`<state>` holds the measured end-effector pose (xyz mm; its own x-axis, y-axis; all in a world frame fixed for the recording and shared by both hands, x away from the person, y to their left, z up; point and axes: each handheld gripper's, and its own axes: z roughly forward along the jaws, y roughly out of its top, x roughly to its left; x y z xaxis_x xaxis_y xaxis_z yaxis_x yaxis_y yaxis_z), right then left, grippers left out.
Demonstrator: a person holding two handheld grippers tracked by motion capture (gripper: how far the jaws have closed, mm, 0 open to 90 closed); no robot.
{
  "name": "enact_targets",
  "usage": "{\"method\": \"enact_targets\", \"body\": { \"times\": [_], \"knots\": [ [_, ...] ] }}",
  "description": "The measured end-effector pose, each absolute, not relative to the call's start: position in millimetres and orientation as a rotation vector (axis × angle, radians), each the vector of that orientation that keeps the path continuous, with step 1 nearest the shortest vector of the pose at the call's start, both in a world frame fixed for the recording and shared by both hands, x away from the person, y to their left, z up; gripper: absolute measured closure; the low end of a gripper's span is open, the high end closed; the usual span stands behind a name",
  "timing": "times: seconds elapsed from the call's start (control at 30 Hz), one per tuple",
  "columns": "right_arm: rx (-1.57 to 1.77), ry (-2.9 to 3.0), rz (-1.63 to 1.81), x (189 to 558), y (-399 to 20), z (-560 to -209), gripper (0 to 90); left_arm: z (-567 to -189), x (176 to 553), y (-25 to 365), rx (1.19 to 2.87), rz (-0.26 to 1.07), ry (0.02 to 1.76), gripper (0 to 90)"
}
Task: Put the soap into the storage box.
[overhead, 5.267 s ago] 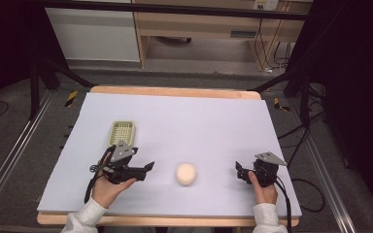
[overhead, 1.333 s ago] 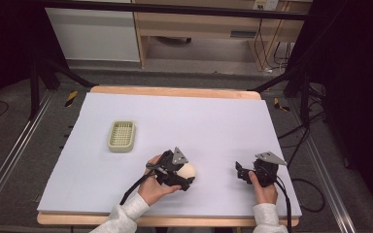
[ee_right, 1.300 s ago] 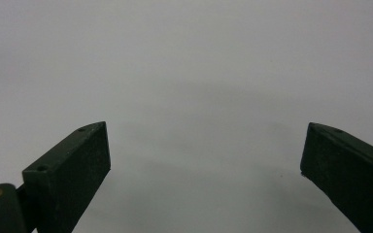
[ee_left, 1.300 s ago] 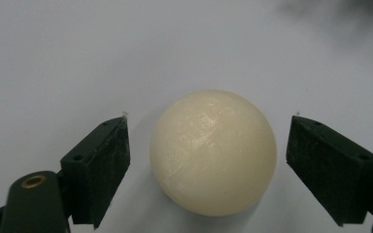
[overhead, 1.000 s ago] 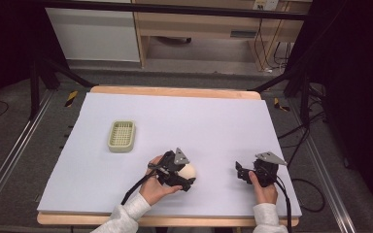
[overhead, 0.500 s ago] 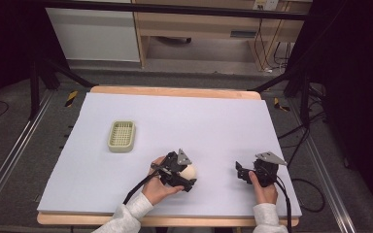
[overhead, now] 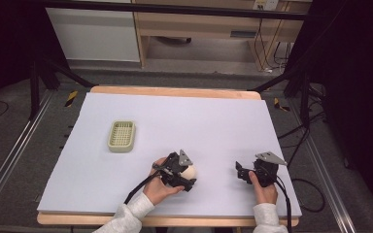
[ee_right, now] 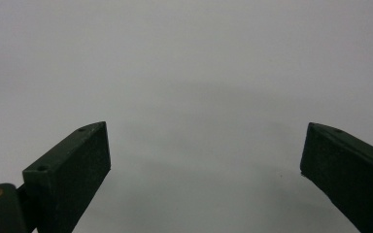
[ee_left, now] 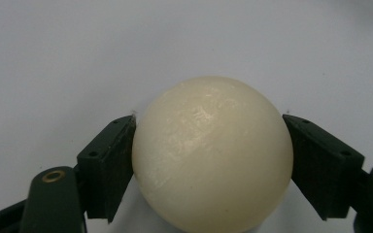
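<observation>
A cream, rounded ball-like lump (overhead: 189, 171) lies on the pale table sheet (overhead: 175, 121) near the front middle. In the left gripper view the lump (ee_left: 211, 141) sits between the two black jaws, and each jaw touches one side of it. My left gripper (overhead: 189, 177) is shut on it, low at the table. My right gripper (overhead: 242, 174) rests at the front right with its jaws wide apart. In the right gripper view, my right gripper (ee_right: 205, 150) has only bare sheet between its jaws.
A small pale green slatted dish (overhead: 122, 135) stands on the left part of the sheet, well behind and to the left of my left gripper. The wooden table edge (overhead: 175, 91) runs along the back. Cables (overhead: 301, 184) trail off the right side.
My left gripper moved from beside the green dish rightward to the cream lump and closed around it. Over the last second it edged slightly right. The right gripper has stayed put.
</observation>
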<state>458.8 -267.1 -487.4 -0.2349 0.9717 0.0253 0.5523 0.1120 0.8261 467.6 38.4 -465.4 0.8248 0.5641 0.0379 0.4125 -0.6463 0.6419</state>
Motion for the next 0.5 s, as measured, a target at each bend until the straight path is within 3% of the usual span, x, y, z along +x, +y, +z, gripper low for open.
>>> {"method": "enact_targets", "body": {
  "times": [0.5],
  "knots": [
    [1.480, 1.852, 1.003, 458.9, -267.1, -487.4, 4.5, -466.3, 467.9, 38.1, 2.364, 0.308, 0.710, 23.2]
  ]
}}
